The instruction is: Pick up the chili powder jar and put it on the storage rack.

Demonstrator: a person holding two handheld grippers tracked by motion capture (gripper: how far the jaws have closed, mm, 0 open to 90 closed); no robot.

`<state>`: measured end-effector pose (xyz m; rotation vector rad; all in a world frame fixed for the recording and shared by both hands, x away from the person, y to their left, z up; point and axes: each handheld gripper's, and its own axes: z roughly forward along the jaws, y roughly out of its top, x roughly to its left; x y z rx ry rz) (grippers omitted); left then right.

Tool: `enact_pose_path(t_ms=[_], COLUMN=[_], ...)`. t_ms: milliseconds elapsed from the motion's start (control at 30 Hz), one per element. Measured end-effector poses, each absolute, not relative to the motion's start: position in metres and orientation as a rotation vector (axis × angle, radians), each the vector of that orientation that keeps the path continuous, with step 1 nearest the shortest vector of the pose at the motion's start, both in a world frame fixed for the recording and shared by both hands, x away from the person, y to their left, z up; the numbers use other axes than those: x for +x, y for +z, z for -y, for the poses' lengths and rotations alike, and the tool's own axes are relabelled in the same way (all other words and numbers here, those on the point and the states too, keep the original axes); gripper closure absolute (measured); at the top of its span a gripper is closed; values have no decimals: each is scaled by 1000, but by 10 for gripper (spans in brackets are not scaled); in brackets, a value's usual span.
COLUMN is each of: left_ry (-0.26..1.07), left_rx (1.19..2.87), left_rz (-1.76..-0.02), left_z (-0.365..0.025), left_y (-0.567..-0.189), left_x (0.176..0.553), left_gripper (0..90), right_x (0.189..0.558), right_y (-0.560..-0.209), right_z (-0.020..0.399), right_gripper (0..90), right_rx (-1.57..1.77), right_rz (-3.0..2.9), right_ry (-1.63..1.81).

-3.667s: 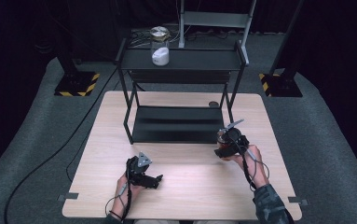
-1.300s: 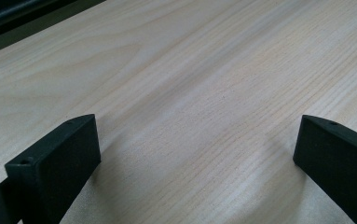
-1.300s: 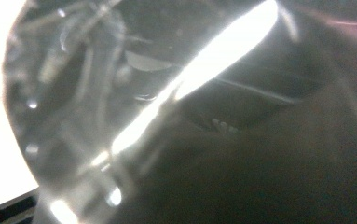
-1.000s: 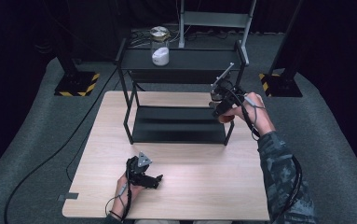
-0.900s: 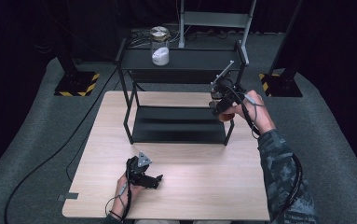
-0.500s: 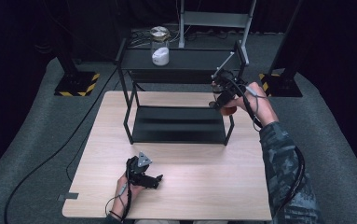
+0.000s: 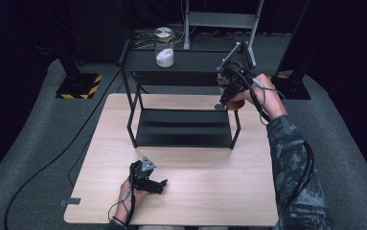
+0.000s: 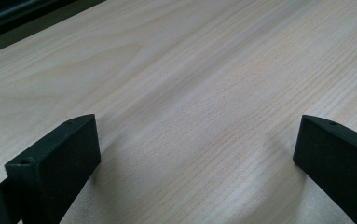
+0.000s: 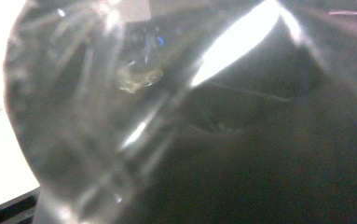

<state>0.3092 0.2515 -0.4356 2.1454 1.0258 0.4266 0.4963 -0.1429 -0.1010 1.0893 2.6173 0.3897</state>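
My right gripper (image 7: pixel 227 81) hangs in the air at the right end of the black rack's top shelf (image 7: pixel 195 61). It is shut on a clear, glassy object (image 9: pixel 97 121) that blurs across the right gripper view; what it is I cannot tell. A thin grey rod (image 7: pixel 232 52) sticks up and to the right from that grip. On the shelf's left part stands a glass jar (image 7: pixel 164 46) with white stuff in its bottom. My left gripper (image 7: pixel 161 184) rests on the wooden table (image 7: pixel 210 196) near the front, open, with bare wood between its jaws (image 8: pixel 197 149).
The black two-level rack's lower shelf (image 7: pixel 183 128) takes up the middle of the table. A small dark round disc (image 7: pixel 218 106) lies on the table behind the rack's right post. Dark stands and cables sit on the grey floor around.
The right hand has lifted the clear object from beside the rack's right post up to top-shelf height. The left gripper has stayed put.
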Motion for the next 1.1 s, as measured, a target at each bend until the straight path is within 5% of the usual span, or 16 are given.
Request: enact_pose_path(t_ms=[1100], left_ry=[426], left_rx=[2145], left_rz=[-1026], left_z=[-251], left_y=[-436], left_x=[309], left_gripper=[0], right_x=[491], right_y=[-47], right_z=[133], right_gripper=[307], right_rx=[1071], right_rz=[-2496], right_ry=[470])
